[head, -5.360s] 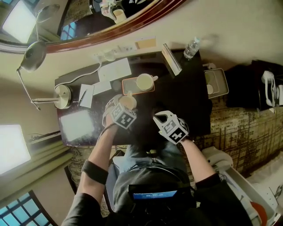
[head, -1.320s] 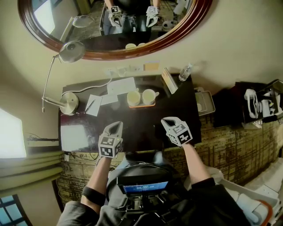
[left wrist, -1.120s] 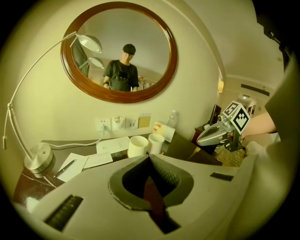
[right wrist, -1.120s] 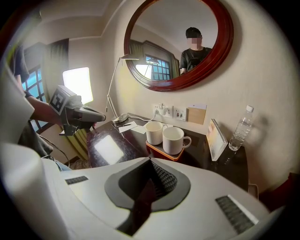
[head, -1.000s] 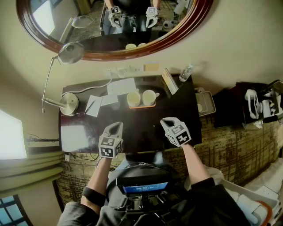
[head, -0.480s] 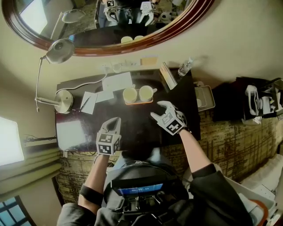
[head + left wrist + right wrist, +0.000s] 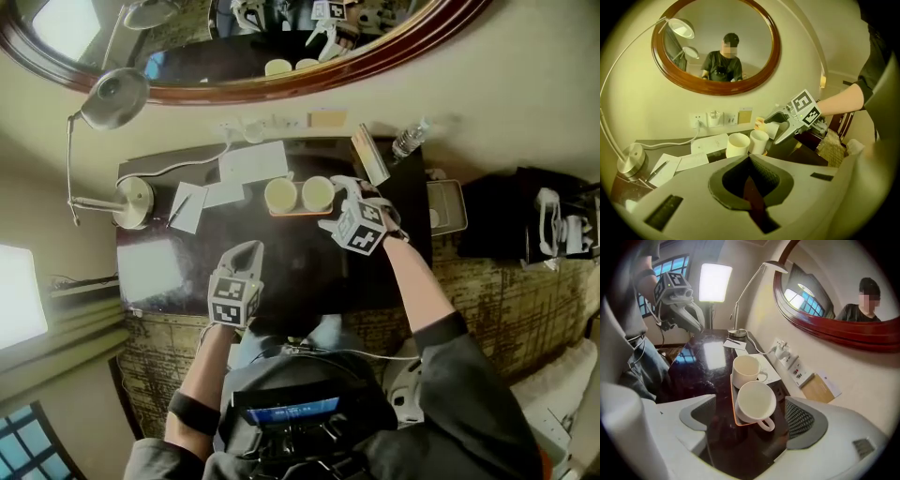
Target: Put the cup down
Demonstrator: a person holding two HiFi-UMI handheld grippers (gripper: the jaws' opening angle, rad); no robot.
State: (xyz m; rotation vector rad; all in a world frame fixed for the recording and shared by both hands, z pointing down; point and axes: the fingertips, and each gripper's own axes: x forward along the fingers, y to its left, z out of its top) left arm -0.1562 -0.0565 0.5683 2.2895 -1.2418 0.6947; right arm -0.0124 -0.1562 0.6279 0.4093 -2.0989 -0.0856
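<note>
- Tray (image 7: pixel 298 214): on the desk (image 7: pixel 281 277), toward its back edge.
- Left cup (image 7: pixel 279 194), right cup (image 7: pixel 317 192): on the tray, side by side, close together.
- Paper sheet (image 7: pixel 253 161): behind the tray, to its left.
- Notepad (image 7: pixel 187 204): left of the tray.
- Lamp base (image 7: pixel 136 202): farther left of the tray, beyond the notepad.
- Booklet (image 7: pixel 368 155): behind the tray, to its right.
- Water bottle (image 7: pixel 410 138): right of the tray, past the booklet.
- Wall sockets (image 7: pixel 248 127): on the wall behind the tray.

Warm light, desk (image 7: pixel 300 246) glare, fisheye edges, vignetted.

Mirror (image 7: pixel 281 91) cut off at top edge; right gripper (image 7: pixel 336 204) seems to hide right cup (image 7: pixel 316 192) handle; paper (image 7: pixel 251 161) print unreadable.
</note>
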